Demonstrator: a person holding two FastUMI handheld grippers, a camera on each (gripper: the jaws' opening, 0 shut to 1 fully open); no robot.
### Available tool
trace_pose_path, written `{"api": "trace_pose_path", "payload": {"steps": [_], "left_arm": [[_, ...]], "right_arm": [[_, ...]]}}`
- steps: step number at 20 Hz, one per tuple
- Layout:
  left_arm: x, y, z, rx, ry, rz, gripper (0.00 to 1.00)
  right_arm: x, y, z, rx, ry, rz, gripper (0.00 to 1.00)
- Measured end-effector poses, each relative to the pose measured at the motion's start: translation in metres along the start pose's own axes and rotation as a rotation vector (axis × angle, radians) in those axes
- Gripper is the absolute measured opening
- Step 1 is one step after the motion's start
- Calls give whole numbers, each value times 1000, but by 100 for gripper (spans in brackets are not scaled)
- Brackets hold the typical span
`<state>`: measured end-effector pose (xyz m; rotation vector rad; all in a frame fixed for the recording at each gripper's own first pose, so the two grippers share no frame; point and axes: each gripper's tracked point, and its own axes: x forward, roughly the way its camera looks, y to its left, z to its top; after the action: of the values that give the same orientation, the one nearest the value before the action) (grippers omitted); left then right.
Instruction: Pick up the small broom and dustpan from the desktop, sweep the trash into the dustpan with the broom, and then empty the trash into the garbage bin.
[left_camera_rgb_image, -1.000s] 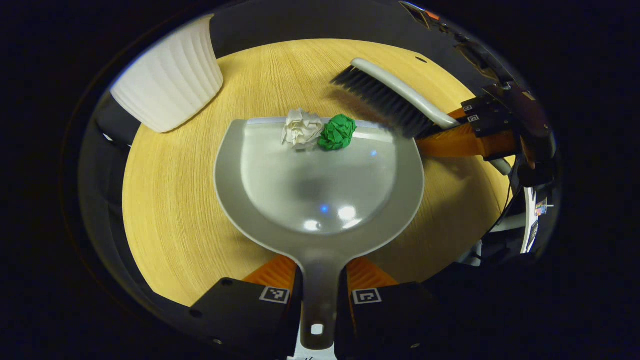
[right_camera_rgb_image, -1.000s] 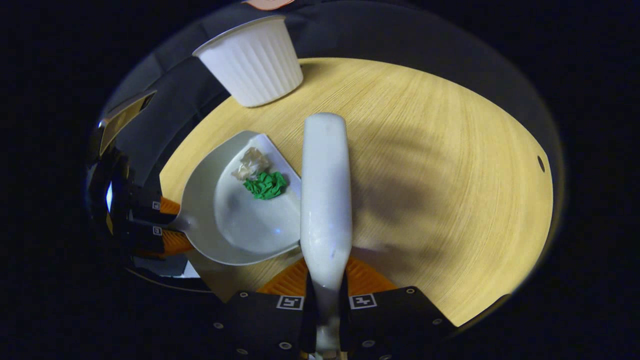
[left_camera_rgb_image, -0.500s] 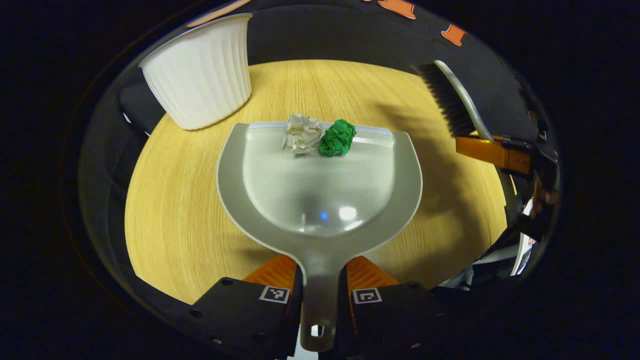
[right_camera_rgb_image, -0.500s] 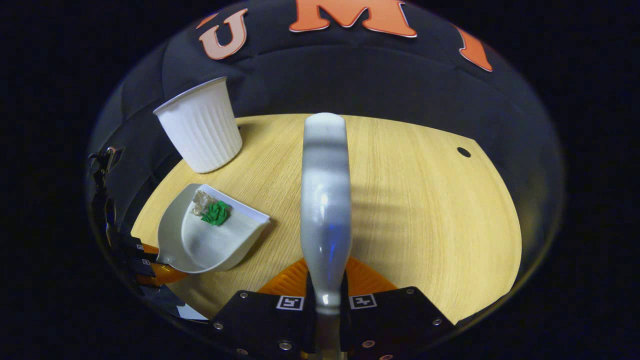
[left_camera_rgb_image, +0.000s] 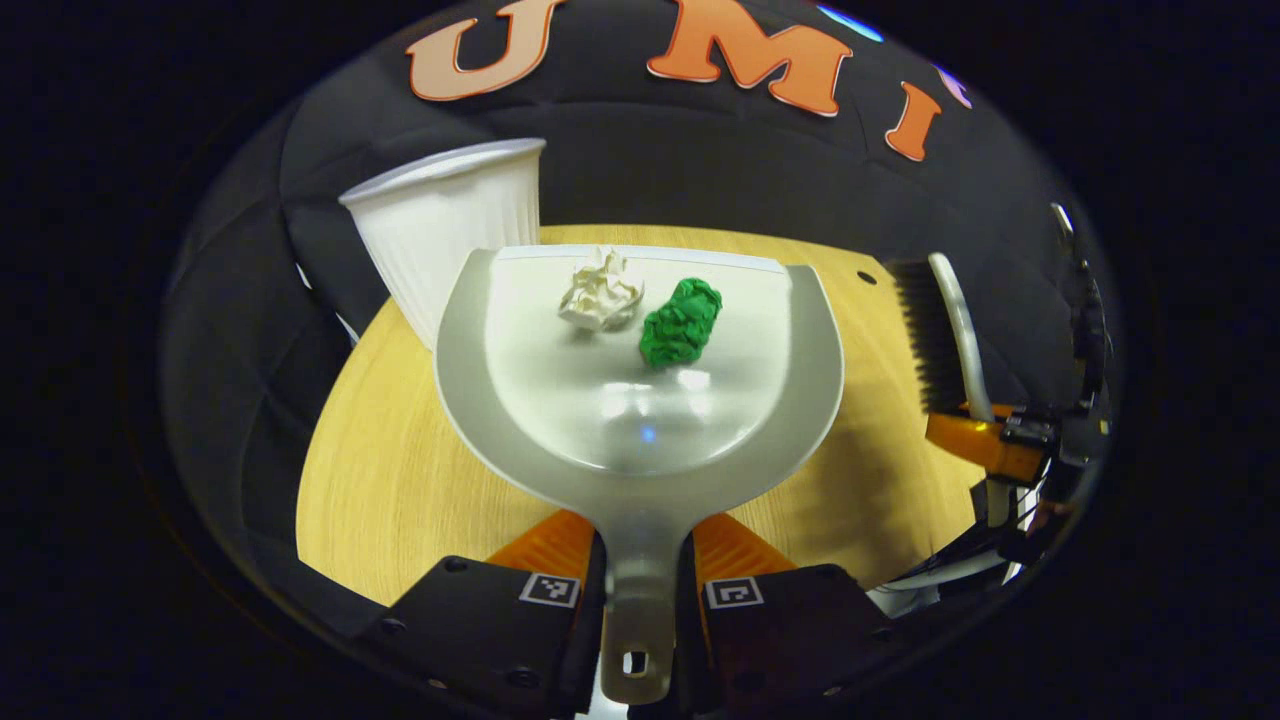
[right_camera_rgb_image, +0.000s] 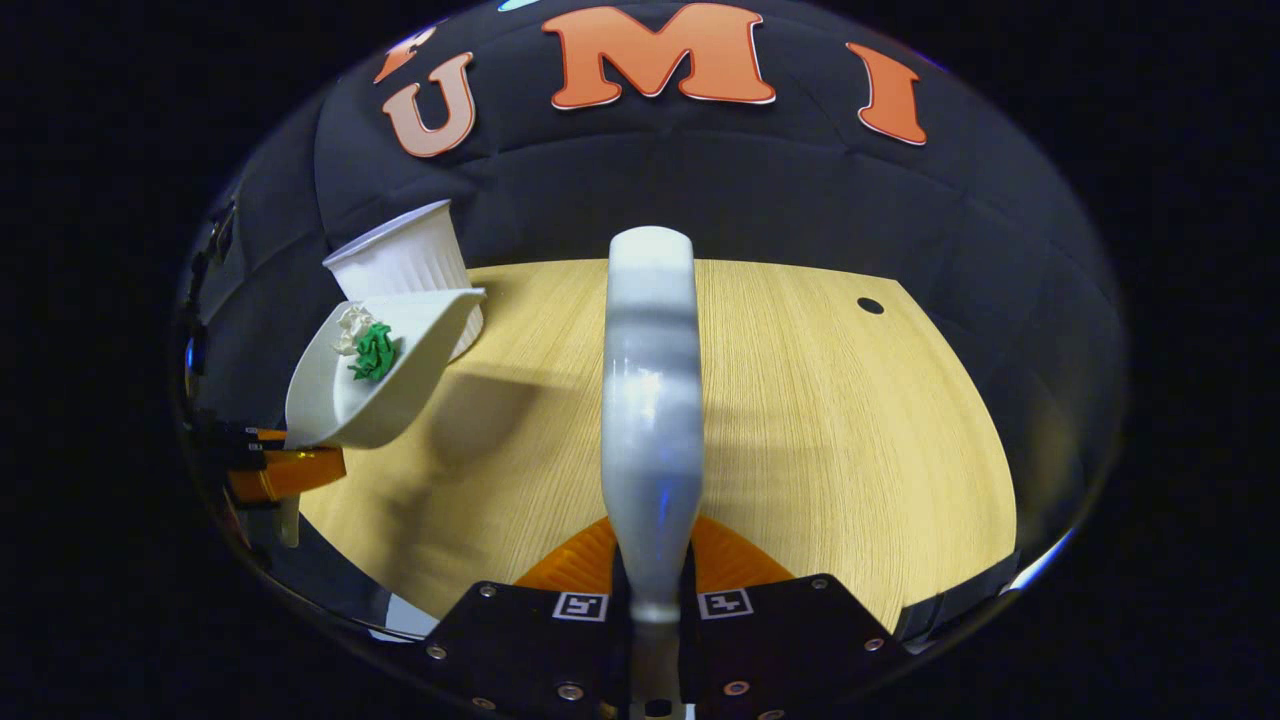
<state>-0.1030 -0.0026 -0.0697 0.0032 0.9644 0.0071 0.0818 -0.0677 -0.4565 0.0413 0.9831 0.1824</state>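
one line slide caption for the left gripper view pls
Left tool holds the dustpan, carrying white and green paper wads, near the white bin.

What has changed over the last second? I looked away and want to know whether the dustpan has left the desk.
The left gripper has lifted the dustpan off the desktop and carried it toward the white bin; the green paper ball has slid back from the lip. The right gripper drew the broom away. Both grips are unchanged, and both paper balls remain in the pan.
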Motion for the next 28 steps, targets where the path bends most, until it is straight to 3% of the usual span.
{"api": "trace_pose_path", "payload": {"steps": [5, 11, 14, 18, 22, 28], "left_arm": [[-20, 16, 38, -22, -125, 63, 31], [-28, 71, 93, -16, -155, 197, 31], [-25, 102, 118, 26, -201, 283, 31], [-13, 123, 147, 73, -216, 333, 30], [-8, 158, 159, 156, -213, 386, 30], [-15, 211, 204, 419, -326, 551, 30]], "right_arm": [[1, -10, 27, -30, -74, -12, 18], [-15, -10, 33, -54, -87, -5, 18], [-25, -14, 48, -69, -134, -29, 18], [-36, -15, 64, -67, -177, -43, 18], [-41, -18, 81, -68, -214, -74, 18], [-51, -24, 107, -78, -284, -121, 18]]}}
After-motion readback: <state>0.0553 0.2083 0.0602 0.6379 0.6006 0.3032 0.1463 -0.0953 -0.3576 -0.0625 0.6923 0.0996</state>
